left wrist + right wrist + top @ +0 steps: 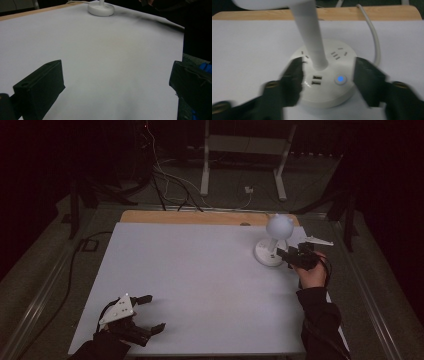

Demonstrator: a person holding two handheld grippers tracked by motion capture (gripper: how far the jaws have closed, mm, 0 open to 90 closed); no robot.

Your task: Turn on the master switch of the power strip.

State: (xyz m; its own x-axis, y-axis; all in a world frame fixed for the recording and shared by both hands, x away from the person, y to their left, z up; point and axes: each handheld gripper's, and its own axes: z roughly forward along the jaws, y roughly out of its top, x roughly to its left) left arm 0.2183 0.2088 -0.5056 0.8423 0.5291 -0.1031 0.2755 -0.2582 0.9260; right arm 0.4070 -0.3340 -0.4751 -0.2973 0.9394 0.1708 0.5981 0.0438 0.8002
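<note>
White sheeting covers the table [200, 285], with a strip of bare wood along its far edge near the top of the high view. At the upper right of that sheet stands a white desk lamp [274, 240]: a round flat base, a slim stem and a rounded head above it.

In the right gripper view the lamp's base [324, 82] sits in the middle of the frame. Its top carries socket slots, two USB ports at the front and a small round button [340, 79] lit blue. The stem [312, 35] rises from the centre of the base and leaves the frame at the top, and a white cord [372, 32] curves away from the base toward the upper right.

The right gripper [328, 75] has its black jaws spread wide, one on each side of the base, low in the frame. The left jaw overlaps the rim of the base, but blur hides whether it actually touches; the right jaw lies just beside the rim. Nothing is pinched between them. In the high view this gripper sits just right of the lamp, held by a hand [312, 272] in a dark sleeve.

The left gripper [150, 312] rests at the lower left of the high view, well apart from the lamp. Its jaws stand wide apart over bare sheeting, holding nothing.
</note>
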